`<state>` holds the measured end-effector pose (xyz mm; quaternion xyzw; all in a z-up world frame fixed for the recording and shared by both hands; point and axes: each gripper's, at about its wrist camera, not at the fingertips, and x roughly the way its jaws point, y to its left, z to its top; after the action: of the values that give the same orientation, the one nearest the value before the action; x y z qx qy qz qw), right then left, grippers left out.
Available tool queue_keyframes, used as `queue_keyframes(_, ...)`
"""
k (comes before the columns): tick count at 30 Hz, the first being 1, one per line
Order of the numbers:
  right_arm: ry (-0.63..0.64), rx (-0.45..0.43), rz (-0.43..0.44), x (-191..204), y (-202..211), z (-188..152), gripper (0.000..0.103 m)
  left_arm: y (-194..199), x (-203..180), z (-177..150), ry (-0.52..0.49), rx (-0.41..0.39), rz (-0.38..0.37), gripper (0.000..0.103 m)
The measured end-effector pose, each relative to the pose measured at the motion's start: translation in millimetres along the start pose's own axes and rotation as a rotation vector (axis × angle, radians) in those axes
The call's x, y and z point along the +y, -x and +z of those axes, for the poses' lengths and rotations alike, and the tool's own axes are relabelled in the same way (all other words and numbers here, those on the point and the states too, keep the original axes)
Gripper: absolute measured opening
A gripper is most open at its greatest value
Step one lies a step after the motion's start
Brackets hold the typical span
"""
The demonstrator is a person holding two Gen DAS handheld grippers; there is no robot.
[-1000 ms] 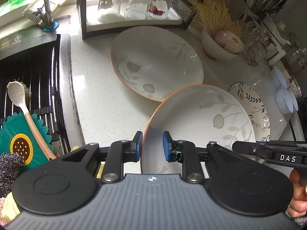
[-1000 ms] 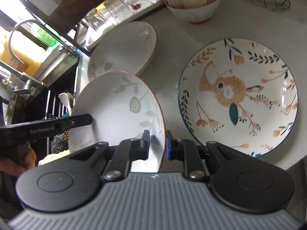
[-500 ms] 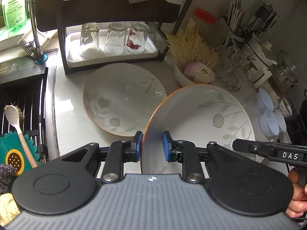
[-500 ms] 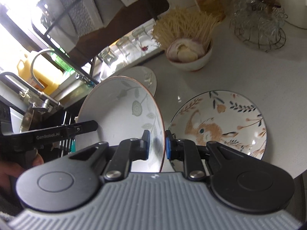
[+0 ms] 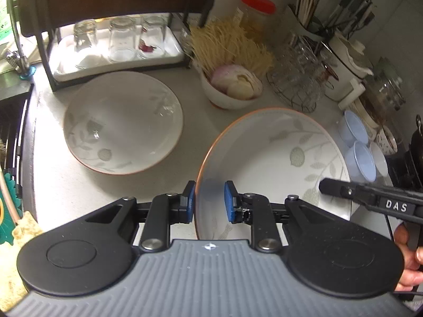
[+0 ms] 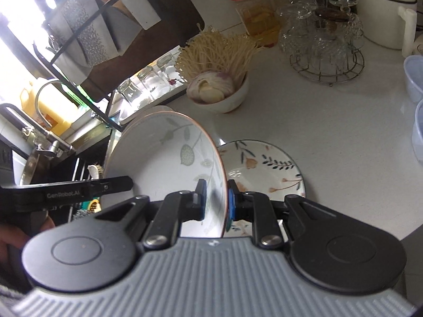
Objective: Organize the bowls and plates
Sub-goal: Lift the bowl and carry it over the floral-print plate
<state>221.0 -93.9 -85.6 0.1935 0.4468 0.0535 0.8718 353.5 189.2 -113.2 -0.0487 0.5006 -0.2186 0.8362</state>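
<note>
We log the white speckled counter point(image 5: 66, 185) as the base surface, running from the dark sink grid at far left to a crowd of kitchenware along the back wall.

On it, left of centre in the left wrist view, a second leaf-print bowl point(image 5: 123, 121) with an orange rim sits flat, just in front of the dark rack point(image 5: 53, 79) whose white tray carries three upturned glasses point(image 5: 120, 39).

The held leaf-print bowl point(image 5: 277, 163) is off the counter and tilted, gripped at two opposite parts of its rim. The left gripper point(image 5: 210, 202) has its blue pads point(image 5: 189, 200) either side of the near-left rim wall, narrowly parted and pinching it. The right gripper point(image 6: 216, 199) does likewise on the opposite rim, one pad inside the bowl and one outside, nearly closed on the thin wall. In the right wrist view the bowl overlaps a floral plate point(image 6: 267, 169) lying flat on the counter beyond it; we cannot tell how high above it.

Further back: a small white bowl point(image 5: 230, 97) holding onion and garlic, with a spray of pale stalks behind it; a wire stand of glass cups point(image 6: 325, 45); a red-lidded jar point(image 6: 253, 13).

A hand point(image 5: 408, 261) is partly visible at the right edge of the left wrist view.
</note>
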Motion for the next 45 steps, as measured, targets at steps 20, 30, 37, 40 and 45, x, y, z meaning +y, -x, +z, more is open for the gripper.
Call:
queue_keyframes(20, 0.020, 0.045, -0.053, -59, -38, -2, 0.020, -90, -27, 2, 0.013, 0.139, 0.044, 0.028)
queue_keyframes(30, 0.067, 0.043, -0.081, -60, -49, -2, 0.020, -100, -32, 2, 0.006, 0.159, 0.072, 0.029)
queue_keyframes(37, 0.032, 0.061, -0.108, -65, -61, -2, 0.024, -105, -30, 7, 0.019, 0.182, 0.067, 0.029)
queue_keyframes(40, 0.016, 0.057, -0.104, -68, -62, -2, 0.024, -108, -29, 10, 0.042, 0.192, 0.058, 0.029)
queue_keyframes(45, -0.014, 0.056, -0.089, -71, -65, -2, 0.023, -109, -18, 17, 0.106, 0.228, 0.028, 0.031)
